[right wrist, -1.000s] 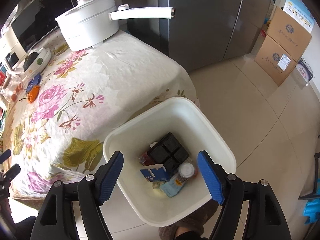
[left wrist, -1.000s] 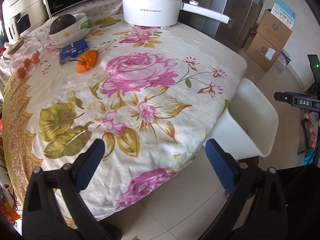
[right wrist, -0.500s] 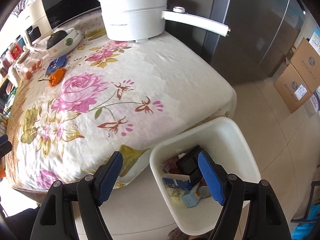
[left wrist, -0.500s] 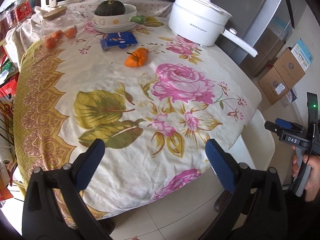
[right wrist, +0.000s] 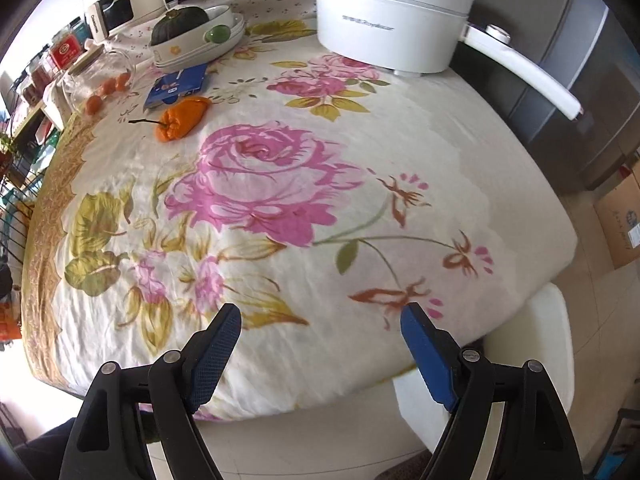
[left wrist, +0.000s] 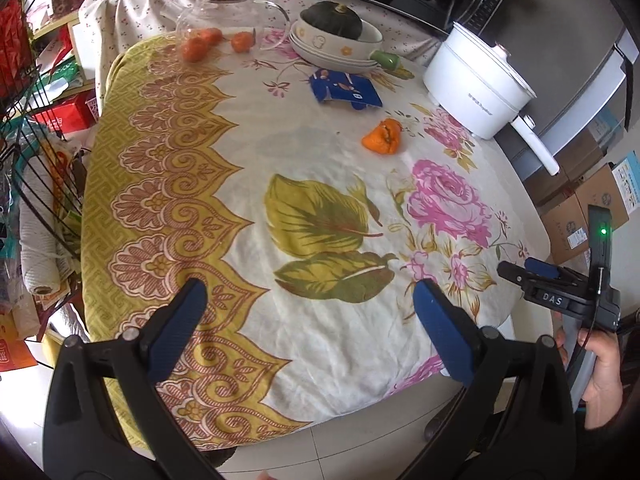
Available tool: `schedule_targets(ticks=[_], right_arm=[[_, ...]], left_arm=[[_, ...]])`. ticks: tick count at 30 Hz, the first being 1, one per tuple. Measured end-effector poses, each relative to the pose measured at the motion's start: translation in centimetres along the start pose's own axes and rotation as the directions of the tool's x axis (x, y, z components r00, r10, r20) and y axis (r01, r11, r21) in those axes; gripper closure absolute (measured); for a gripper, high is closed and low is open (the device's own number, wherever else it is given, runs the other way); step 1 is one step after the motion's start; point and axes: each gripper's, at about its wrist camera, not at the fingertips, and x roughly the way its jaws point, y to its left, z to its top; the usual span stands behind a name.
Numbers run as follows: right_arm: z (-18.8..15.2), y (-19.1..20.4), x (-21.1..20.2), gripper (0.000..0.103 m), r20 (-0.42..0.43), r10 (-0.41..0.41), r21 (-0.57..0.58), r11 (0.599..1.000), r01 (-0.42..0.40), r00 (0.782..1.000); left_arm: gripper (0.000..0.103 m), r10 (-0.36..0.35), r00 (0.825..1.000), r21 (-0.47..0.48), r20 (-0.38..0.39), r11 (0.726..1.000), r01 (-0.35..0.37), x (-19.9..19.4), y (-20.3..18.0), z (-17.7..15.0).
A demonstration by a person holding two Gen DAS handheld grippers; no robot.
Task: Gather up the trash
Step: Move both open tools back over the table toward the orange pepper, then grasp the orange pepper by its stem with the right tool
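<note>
I look down on a surface draped in a white cloth printed with pink roses, olive leaves and a gold border; it fills both views. At its far right stands a white electric pot with a long white handle; left of that a stack of cream dishes carries a dark green squash. Off the near right corner, on the tiled floor, I see the white plastic bin, mostly hidden by the cloth's edge. A clear glass jar with a cork lid stands at the far left with small orange fruits beside it. The trash lies mid-surface near the dishes: a flattened blue wrapper, and just in front of it, apart from it, an orange shrivelled pepper with a dark stem. My left gripper hangs over the near edge, its jaws wide apart with nothing between them; my right gripper has jaws that have just been opening, likewise empty, above the near right corner.
</note>
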Motion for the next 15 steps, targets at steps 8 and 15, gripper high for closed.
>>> schedule_targets(ticks=[8, 15], right_arm=[[7.7, 7.2, 2.7, 0.019, 0.018, 0.124, 0.031, 0.992, -0.125, 0.992], [12.6, 10.7, 5.0, 0.019, 0.041, 0.146, 0.083, 0.985, -0.149, 0.988]], left_arm=[[0.001, 0.077, 0.997, -0.045, 0.033, 0.996, -0.075, -0.6, 3.2, 1.3], [0.001, 0.092, 0.995, -0.107, 0.045, 0.990, -0.087, -1.0, 5.3, 2.7]])
